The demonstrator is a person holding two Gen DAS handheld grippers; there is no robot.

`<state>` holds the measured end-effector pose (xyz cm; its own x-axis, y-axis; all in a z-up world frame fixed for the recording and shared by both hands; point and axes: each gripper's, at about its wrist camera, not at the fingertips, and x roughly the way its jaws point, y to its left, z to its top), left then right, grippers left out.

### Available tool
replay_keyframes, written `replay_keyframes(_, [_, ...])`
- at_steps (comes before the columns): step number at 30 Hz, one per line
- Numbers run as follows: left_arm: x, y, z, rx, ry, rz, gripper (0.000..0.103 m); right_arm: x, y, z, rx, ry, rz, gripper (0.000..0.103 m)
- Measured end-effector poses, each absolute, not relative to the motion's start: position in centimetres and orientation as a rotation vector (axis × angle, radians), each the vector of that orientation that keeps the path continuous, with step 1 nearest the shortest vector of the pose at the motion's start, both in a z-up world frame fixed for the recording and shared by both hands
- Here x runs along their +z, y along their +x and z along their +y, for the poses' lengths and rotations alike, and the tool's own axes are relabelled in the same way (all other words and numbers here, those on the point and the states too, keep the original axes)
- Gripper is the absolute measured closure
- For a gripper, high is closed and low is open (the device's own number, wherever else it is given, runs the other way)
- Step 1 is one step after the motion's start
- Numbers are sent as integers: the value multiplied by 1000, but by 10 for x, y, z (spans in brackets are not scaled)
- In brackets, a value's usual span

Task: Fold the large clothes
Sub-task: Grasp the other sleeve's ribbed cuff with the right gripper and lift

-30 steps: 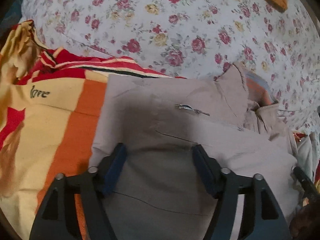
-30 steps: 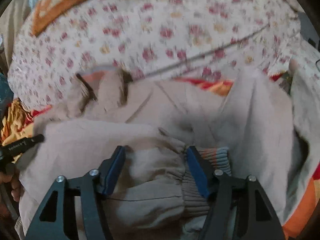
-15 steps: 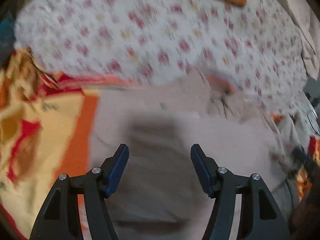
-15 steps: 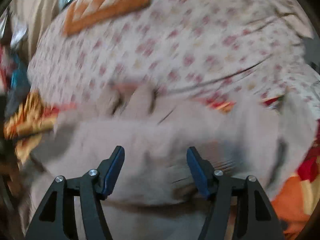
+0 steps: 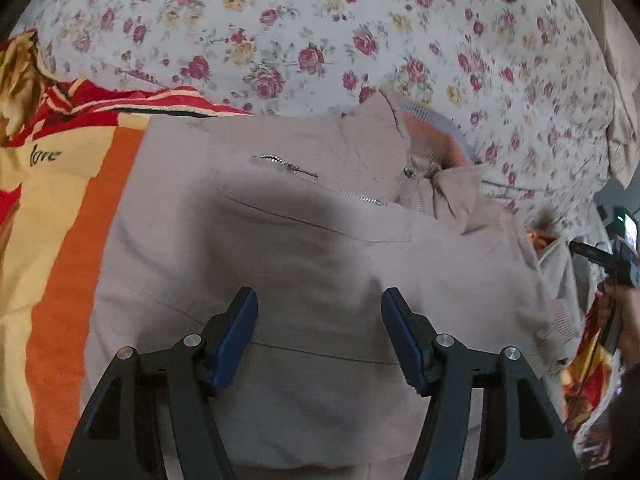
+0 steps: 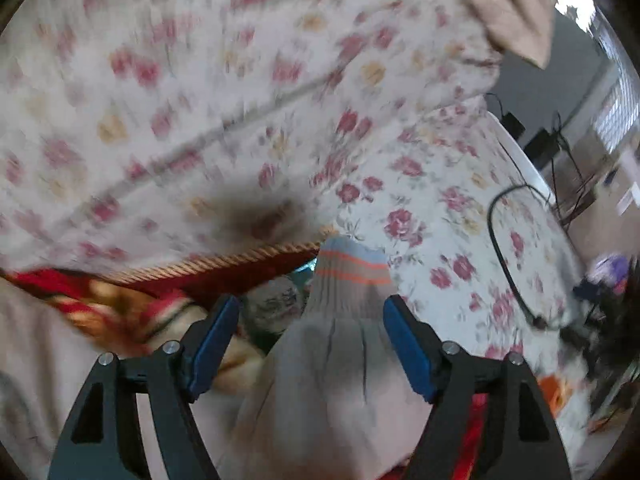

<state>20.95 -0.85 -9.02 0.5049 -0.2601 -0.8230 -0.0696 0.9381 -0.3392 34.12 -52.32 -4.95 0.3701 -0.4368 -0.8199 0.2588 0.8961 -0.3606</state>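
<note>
Comparing this moment with a second ago, the right gripper (image 6: 312, 340) has swung away from the body of the beige jacket (image 5: 304, 240) and now points at the jacket's sleeve (image 6: 332, 364), whose ribbed cuff (image 6: 348, 268) with orange stripes lies beyond the fingertips, against the floral bedsheet (image 6: 420, 184). Its jaws are opening, with the sleeve lying between them; the blue pads do not appear to press on the cloth. A second ago this gripper stood over a bunched cuff on the jacket's front, so the judgement is that one sleeve is already laid in and this is the other. The left gripper (image 5: 318, 334) has shifted only slightly: it hovers over the jacket's lower front, jaws apart and empty, a little narrower than a second ago. The jacket lies flat, front up, its collar (image 5: 432, 140) toward the bedsheet and its left edge on the orange and yellow blanket (image 5: 60, 208); the chest zip (image 5: 288, 166) shows. The right wrist view is blurred, so contact with the sleeve cannot be confirmed. Folding is judged at an early stage, with the outer sleeve still to be brought across the jacket.
</note>
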Motion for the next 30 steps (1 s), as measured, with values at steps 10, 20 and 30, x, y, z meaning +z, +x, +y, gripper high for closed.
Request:
replay_keyframes(10, [-88,209,-8,-116,-336,1037,44,25,214,-570,-403,42,829,84])
replay_keyframes(20, [-85,198,-3,-77,-289,1018,44,154,99,-600,-378,88,541,84])
replay_keyframes(30, [-78,196,16,-55,-379,989,44,122,137,-455,-6,71,550,84])
